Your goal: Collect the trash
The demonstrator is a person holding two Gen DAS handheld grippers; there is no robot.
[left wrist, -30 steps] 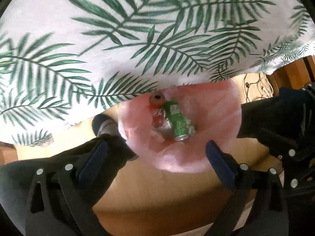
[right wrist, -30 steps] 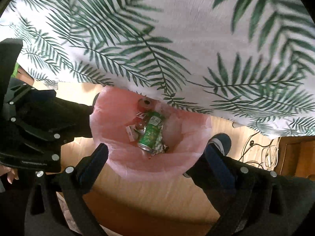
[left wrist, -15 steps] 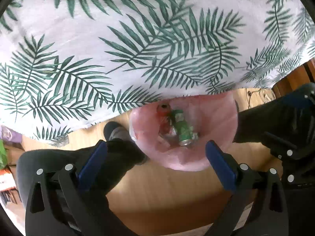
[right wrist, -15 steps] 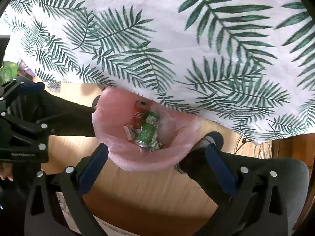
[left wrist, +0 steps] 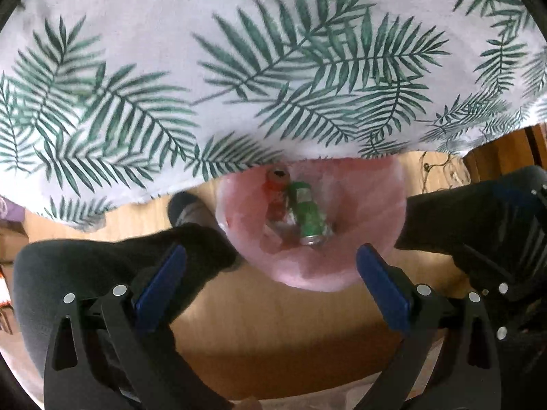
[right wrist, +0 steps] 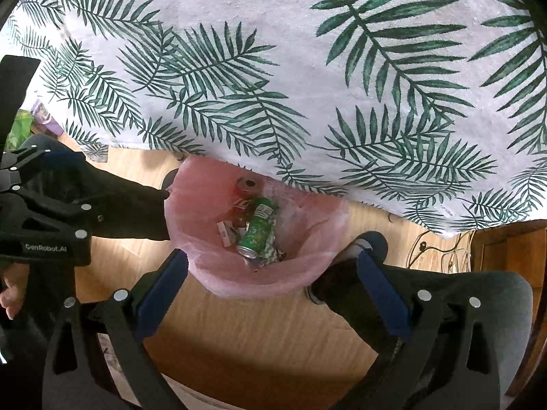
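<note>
Two cans, the red can [right wrist: 243, 194] and green can [right wrist: 257, 232], already lay with paper scraps in the pink bag [right wrist: 318, 235] on the floor; both grippers' jaws gaped empty, the palm-print rug [right wrist: 307, 68] showed no litter left.

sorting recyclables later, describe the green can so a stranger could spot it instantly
Below the edge of the palm-leaf cloth hangs an open pink bag. Inside, the green can lies on its side beside a red can; it is the only green one.
</note>
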